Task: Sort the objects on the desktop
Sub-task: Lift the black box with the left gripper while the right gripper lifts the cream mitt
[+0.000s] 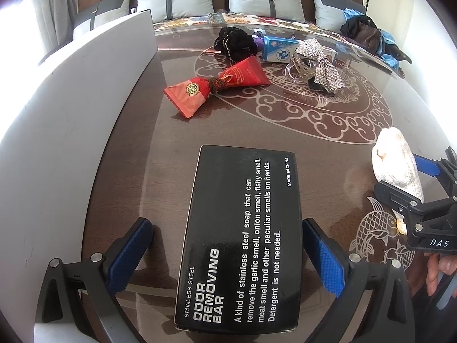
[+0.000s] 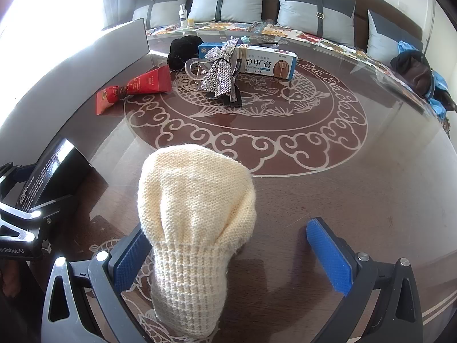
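Judging sorting barely begun: my left gripper [image 1: 227, 257] and right gripper [image 2: 228, 260] both spread, straddling black box [image 1: 240, 237] and knit sock [image 2: 194, 223], seemingly ungripped; red sachet [image 1: 217, 84], bow [image 1: 320, 65], ointment carton [image 2: 265, 61] remain clustered.

Ahead of me, beyond the glass-topped table [image 2: 357, 194] with its carved fish and cloud pattern, stands a sofa with a row of grey cushions [image 2: 228, 0]. On my far right a heap of dark and blue clothing [image 2: 417, 74] lies on the sofa's floral cover [image 2: 328, 40]. A pale board [image 1: 85, 91] stands along my left.
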The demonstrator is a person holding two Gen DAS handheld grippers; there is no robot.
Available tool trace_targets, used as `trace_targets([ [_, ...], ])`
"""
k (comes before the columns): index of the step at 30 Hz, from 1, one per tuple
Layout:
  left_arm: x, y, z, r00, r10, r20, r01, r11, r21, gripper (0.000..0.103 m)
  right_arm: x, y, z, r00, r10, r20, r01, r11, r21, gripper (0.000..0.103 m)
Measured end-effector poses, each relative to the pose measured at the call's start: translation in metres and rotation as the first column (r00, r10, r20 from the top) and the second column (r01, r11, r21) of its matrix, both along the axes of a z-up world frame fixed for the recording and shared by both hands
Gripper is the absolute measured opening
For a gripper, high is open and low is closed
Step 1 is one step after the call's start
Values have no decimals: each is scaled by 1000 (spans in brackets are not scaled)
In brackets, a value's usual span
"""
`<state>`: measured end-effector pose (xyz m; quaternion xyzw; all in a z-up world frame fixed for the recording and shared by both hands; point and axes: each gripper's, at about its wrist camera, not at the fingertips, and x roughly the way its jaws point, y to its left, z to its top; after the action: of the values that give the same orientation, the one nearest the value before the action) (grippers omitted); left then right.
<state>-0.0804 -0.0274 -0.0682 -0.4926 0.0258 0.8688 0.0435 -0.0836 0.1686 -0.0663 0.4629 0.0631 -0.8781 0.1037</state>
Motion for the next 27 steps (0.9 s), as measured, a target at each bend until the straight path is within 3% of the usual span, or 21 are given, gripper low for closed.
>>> trace_targets([
  [10, 2, 1, 0, 999, -18, -28, 18, 1000, 4, 101, -3, -1, 1, 999, 0, 32, -1, 1000, 8, 103],
  [11, 3, 1, 1, 999, -20, -39, 20, 1000, 5, 97, -4, -1, 1, 999, 1, 39, -1, 1000, 10, 103],
  [13, 4, 3, 5, 997, -43, -61, 44, 999, 6, 68, -5, -1, 1, 999, 2, 50, -2, 1000, 14, 103],
  [14, 5, 5, 7, 995, -65, -69, 66, 998, 12, 59, -6, -1, 2, 998, 2, 56, -3, 1000, 14, 103],
  [15, 5, 7, 7, 995, -76, -67, 76, 997, 2, 58, -7, -1, 2, 998, 3, 62, -4, 1000, 14, 102],
  [16, 6, 6, 7, 994, -77, -72, 77, 997, 6, 58, -6, -2, 3, 998, 4, 60, -5, 1000, 13, 100],
  [17, 6, 5, 7, 995, -69, -75, 71, 997, 18, 57, -3, -2, 5, 999, 9, 48, -10, 1000, 10, 89],
  [18, 6, 4, 8, 995, -60, -77, 62, 998, 29, 57, 0, -4, 8, 999, 20, 34, -20, 1000, 9, 69],
  [20, 6, 1, 9, 996, -43, -75, 48, 997, 66, 57, 2, -7, 12, 999, 29, 38, -30, 999, 11, 51],
  [27, 20, -3, 35, 986, -38, -161, 61, 988, 139, 57, 16, 1, 30, 1000, -6, 15, 6, 999, -40, 50],
])
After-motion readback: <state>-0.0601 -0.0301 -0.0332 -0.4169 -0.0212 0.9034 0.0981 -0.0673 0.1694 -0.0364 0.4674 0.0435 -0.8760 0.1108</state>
